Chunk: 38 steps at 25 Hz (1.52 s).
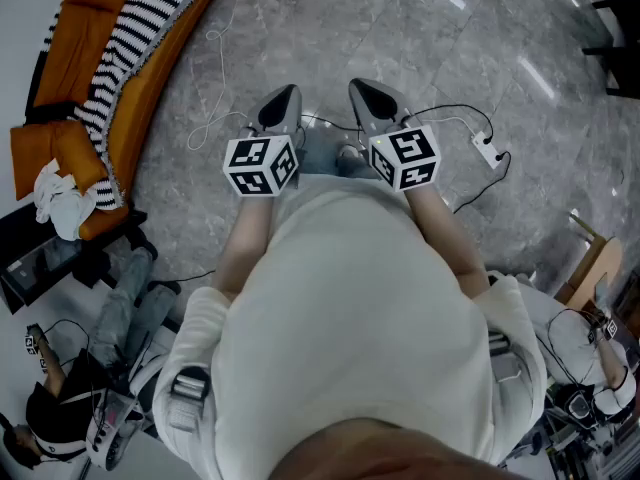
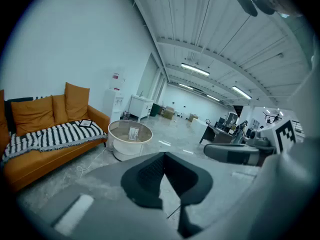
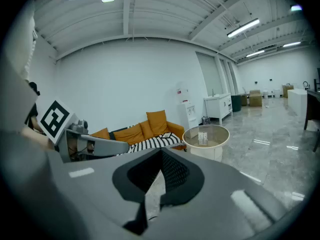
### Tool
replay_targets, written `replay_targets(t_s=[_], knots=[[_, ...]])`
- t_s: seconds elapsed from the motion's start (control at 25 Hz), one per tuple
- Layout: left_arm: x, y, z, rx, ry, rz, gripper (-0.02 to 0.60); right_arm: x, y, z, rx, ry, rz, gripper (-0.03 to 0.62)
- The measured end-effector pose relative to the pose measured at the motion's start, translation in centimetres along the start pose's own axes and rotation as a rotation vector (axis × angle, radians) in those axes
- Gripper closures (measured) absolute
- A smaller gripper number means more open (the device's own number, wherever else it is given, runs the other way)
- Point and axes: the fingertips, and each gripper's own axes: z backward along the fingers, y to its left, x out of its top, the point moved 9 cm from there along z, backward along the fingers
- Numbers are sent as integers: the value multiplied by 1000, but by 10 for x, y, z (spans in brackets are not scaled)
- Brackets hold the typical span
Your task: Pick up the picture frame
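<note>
Approach step, I reckon. Left gripper (image 1: 288, 94) and right gripper (image 1: 361, 89) are pressed together, empty. Next: walk to picture frame (image 2: 86, 123), apparently on sofa (image 2: 35, 159), and spread jaws.

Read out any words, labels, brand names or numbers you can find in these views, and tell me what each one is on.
No text here can be read.
Marker cubes: black-and-white square patterns only, no words.
Upright card on the round table: print too small to read.
Red sign on the far wall: too blurred to read.
</note>
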Motion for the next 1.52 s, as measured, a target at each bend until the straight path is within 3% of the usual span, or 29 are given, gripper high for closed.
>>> replay_targets(t_s=[0.24,0.48,0.88,1.52], knots=[[-6,-9,22,15,-27,11,581,-6,15,20,1,6,32,597],[-6,-25,20,0,-37,-21,581,-4,17,31,2,-22,40,595],[-7,-28,12,-8,-31,-12,581,-5,17,21,58,4,23,594],[49,28,-89,-21,-15,0,581,36,-47,-74,41,24,41,595]])
